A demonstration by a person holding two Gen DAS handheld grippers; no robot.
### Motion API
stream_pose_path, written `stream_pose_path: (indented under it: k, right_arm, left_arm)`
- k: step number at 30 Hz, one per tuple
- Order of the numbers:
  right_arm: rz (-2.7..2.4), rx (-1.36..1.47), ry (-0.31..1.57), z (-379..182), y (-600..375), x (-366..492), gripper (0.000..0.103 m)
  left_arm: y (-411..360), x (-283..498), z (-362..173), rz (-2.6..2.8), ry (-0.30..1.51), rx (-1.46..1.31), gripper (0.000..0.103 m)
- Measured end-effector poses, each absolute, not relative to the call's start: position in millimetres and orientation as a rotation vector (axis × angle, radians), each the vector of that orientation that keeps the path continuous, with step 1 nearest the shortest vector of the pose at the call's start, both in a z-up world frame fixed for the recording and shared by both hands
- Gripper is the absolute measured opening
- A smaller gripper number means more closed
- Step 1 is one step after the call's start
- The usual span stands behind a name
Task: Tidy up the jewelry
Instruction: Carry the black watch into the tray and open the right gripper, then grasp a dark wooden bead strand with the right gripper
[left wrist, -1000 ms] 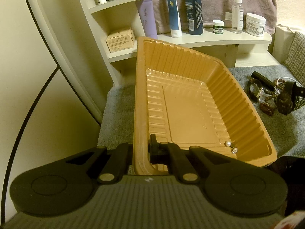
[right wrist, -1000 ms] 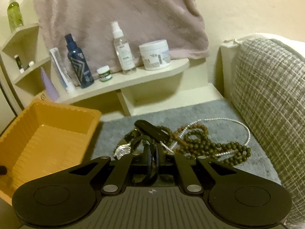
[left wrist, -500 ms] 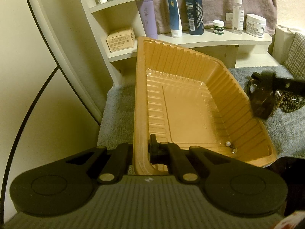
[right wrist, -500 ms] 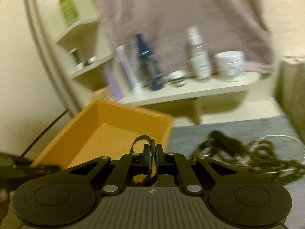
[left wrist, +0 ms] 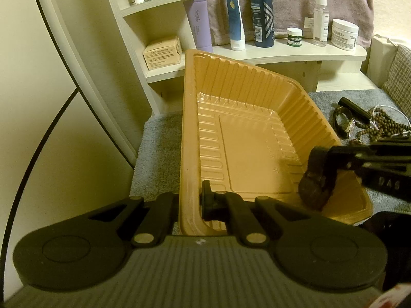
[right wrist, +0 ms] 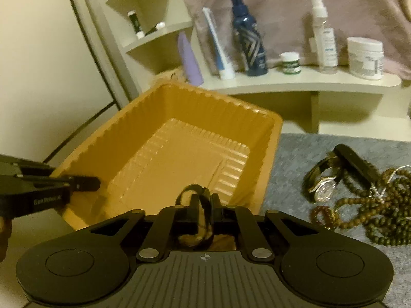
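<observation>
**Q:** On the grey mat (right wrist: 295, 159), what's logged? Quick.

**A:** Orange tray (left wrist: 190, 128), ribbed walls, sitting left of the jewelry heap, under the toiletries shelf (right wrist: 295, 83). Bare floor wherever visible; near right corner hidden behind the other tool in the left view.

**Q:** Left gripper (left wrist: 191, 200)?

**A:** Clenched on the tray's near wall, one finger outside, one inside, pads tight against the plastic. Pointing down into the tray.

**Q:** Right gripper (right wrist: 204, 200)?

**A:** Over the tray's near right corner, reaching in across the right rim as seen from the left view. Jaws just been easing apart, now parted a little. Dark bracelet (left wrist: 314, 192) between them, looped up above the fingertips and hanging below.

**Q:** Pinched or let go?

**A:** Blurry close up; probably loose, with a sliver of gap beside the strap in the right view. Not down on the tray floor.

**Q:** Rest of the task items?

**A:** Out on the mat, right of the tray, clear of its wall: wristwatch (right wrist: 325, 186) with pale dial, black bar (right wrist: 357, 164) lying just behind it, brown bead strands (right wrist: 380, 220) tangled together, thin pale chain running through them. None in the tray.

**Q:** Background?

**A:** Dark blue bottle (right wrist: 248, 43), tubes, spray bottle, jars along the shelf, towel hanging behind.
</observation>
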State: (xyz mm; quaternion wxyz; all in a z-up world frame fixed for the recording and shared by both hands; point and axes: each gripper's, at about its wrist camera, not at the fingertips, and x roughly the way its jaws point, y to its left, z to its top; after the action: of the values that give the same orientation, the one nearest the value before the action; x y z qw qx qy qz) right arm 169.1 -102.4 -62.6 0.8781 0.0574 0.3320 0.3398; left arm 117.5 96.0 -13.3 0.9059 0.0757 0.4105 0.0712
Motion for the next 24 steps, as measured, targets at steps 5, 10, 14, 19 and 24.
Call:
stream_pose_path:
  k: [5, 10, 14, 19, 24]
  right_arm:
    - [0.685, 0.136, 0.621, -53.5, -113.1, 163.6, 0.041]
    - [0.572, 0.129, 0.532, -47.7, -139.3, 155.8, 0.048]
    - [0.444, 0.073, 0.488, -56.7, -161.8, 150.3, 0.058]
    - [0.317, 0.054, 0.497, -72.8, -197.7, 147.6, 0.059]
    - [0.223, 0.085, 0.537, -80.7, -231.7, 149.1, 0.059]
  left_arm:
    - [96.2, 117.8, -13.0, 0.146, 0.845, 0.16, 0.002]
    - [96.7, 118.7, -13.2, 0.145, 0.845, 0.159, 0.002]
    - [96.7, 118.6, -12.9, 0.144, 0.845, 0.158, 0.002]
    - [96.3, 118.7, -12.8, 0.143, 0.843, 0.162, 0.002]
    - [95.6, 118.5, -12.8, 0.144, 0.843, 0.163, 0.002]
